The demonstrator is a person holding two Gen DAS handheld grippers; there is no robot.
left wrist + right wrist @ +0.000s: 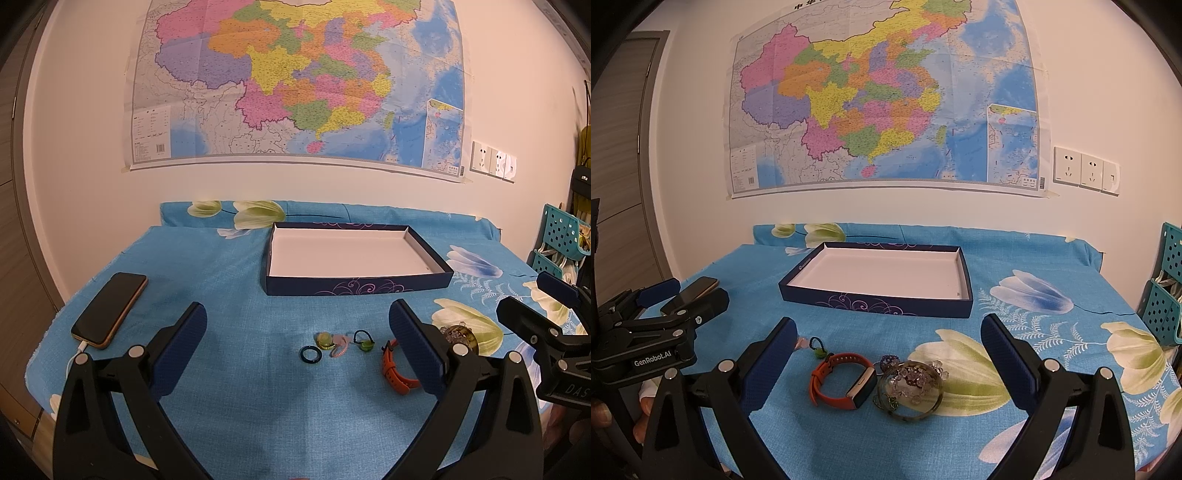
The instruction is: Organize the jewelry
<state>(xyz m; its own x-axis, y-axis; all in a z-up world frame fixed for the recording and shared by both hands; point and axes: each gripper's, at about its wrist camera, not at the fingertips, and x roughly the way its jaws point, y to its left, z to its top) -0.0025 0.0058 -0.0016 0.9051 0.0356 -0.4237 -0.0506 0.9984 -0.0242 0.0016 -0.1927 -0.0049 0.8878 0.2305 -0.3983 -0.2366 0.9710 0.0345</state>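
A dark blue box with a white inside stands open and holds nothing at the table's middle back; it also shows in the right wrist view. In front of it lie a blue ring, a green bead piece, a pink clip, a green hair tie and an orange watch. The right wrist view shows the watch beside a bangle with clear beads. My left gripper is open above the small pieces. My right gripper is open above the watch and bangle.
A black phone on a white cable lies at the table's left. The table has a blue floral cloth. Teal baskets stand at the right. A map hangs on the wall behind.
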